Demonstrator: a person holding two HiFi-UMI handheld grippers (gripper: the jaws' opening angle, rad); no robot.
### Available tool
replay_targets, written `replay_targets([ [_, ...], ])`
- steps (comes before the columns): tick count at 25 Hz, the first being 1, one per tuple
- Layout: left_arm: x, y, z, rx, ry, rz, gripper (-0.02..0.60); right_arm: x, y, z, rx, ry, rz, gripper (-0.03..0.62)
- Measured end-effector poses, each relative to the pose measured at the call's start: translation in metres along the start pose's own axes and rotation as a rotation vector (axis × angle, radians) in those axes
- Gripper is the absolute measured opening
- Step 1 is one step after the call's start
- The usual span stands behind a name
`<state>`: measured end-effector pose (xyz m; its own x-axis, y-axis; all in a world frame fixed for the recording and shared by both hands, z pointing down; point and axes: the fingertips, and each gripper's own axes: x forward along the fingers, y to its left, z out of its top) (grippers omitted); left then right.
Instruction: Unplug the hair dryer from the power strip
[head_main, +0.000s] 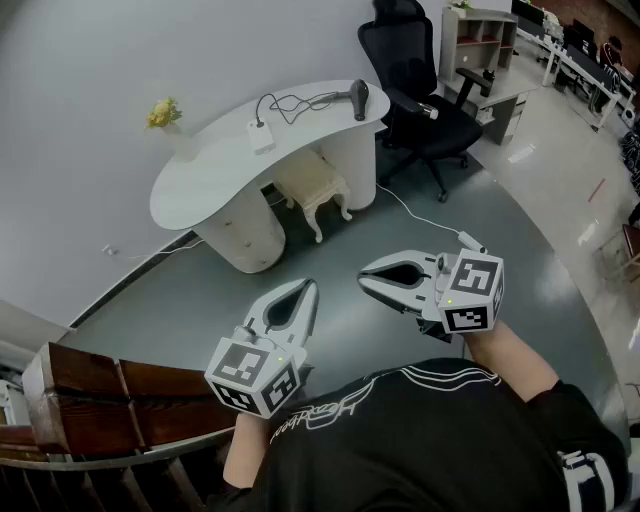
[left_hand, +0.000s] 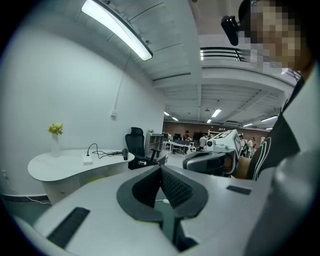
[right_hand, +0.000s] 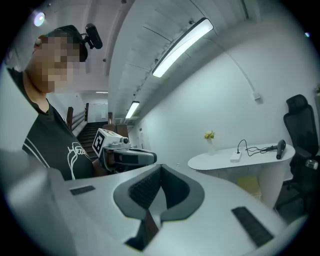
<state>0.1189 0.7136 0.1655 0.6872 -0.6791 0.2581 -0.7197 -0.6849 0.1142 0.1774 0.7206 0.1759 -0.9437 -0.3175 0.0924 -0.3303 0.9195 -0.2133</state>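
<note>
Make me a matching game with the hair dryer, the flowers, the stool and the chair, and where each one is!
Things:
1. hair dryer
2. flowers
3. stool
4. chair

Places:
A. partly under the desk
B. on the floor beside the desk
C. on the desk, at the end near the chair
D. on the desk, at the end far from the chair

Pairs: 1-C, 2-D, 3-A, 4-B

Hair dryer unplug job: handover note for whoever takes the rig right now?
Left gripper: jaws shut, empty.
Right gripper: jaws shut, empty.
Both are held in front of the person, well short of the desk.
Hair dryer lies at the desk's right end in the head view. It is plugged into the power strip mid-desk.
Done: nothing.
Left: approach, probably steady the strip, pull the plug.
</note>
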Motion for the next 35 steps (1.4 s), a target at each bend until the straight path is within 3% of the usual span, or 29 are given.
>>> replay_targets([
  [13, -0.002, 0.006, -0.003, -0.021, 0.004, -0.020, 0.003, 0.006, 0.000, 0.001, 0.017, -0.002, -0.020, -0.003],
  [20, -0.001, -0.005, -0.007, 0.001, 0.000, -0.083, 0.002, 0.009, -0.001, -0.009, 0.027, 0.023, -0.042, -0.003],
  [30, -0.002, 0.013, -0.002, -0.040, -0.015, -0.022, 0.002, 0.015, -0.010, -0.005, 0.071, -0.002, -0.010, -0.003],
  [35, 0.015, 0.064, -0.001, -0.055, -0.009, 0.012, 0.002, 0.061, -0.048, 0.003, 0.067, 0.006, 0.034, -0.003],
])
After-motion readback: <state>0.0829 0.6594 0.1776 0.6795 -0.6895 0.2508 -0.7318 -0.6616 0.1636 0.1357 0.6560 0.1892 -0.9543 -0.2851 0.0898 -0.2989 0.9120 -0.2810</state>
